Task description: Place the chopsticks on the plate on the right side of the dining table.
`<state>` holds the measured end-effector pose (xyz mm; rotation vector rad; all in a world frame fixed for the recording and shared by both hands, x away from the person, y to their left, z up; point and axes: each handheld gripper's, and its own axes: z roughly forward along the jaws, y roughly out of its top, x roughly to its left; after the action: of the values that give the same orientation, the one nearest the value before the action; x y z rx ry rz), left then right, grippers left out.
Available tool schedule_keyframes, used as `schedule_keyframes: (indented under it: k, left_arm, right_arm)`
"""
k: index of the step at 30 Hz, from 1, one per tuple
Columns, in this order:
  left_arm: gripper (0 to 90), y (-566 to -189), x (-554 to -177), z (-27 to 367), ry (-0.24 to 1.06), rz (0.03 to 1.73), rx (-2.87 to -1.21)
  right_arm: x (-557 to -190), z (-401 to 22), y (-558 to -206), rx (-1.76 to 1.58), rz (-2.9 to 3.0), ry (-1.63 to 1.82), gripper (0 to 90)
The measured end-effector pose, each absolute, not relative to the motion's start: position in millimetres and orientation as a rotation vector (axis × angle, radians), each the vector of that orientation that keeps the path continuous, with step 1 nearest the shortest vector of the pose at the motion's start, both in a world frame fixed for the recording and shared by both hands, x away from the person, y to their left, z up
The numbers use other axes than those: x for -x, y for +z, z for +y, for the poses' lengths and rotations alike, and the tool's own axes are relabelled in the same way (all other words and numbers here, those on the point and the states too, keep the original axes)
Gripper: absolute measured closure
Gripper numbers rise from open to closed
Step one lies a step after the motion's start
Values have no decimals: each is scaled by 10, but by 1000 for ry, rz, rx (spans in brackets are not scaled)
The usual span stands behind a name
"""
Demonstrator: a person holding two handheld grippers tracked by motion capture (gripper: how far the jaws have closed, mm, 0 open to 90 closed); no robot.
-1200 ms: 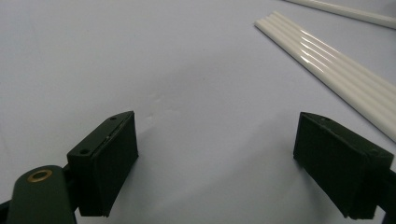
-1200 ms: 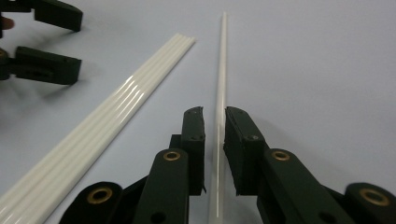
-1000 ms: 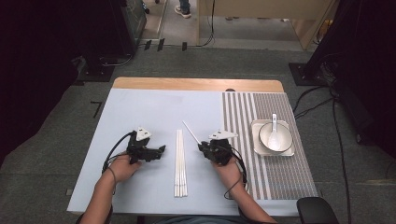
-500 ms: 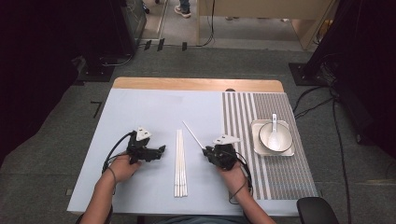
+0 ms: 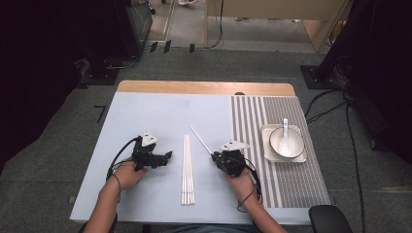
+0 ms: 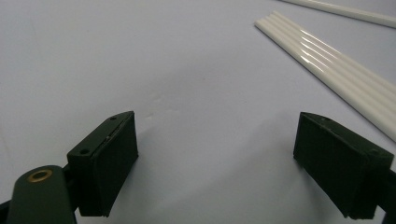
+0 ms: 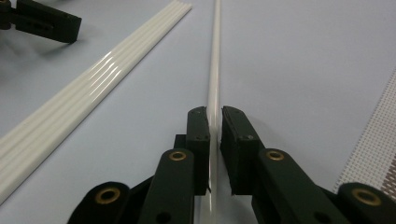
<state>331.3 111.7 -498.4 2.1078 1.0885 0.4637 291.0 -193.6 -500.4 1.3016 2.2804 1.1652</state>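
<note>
A single white chopstick is clamped between the jaws of the right gripper, which have just been closing on it; in the right gripper view the two black pads press against its sides near one end. In the high view the chopstick slants away from that gripper toward 11 o'clock over the pale blue mat, its far tip free. Just beside it, at its 9 o'clock, lies a bundle of white chopsticks laid side by side and pointing 12 to 6 o'clock, apart from the held one. Further toward 9 o'clock the left gripper rests on the mat with its jaws wide apart and nothing between them, its tips near the bundle but not touching. Well off at 3 o'clock of the right gripper, a striped placemat carries a square white plate with a bowl and a white spoon in it
</note>
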Motion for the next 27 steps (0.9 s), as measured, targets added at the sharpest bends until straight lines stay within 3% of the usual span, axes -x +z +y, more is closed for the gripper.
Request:
schedule_keyframes:
  k: [27]
  left_arm:
    - [135, -4984, -3313, 1117, 462, 1089, -2105]
  right_arm:
    - [-3039, -2069, -4949, -1445, 2270, 1323, 851]
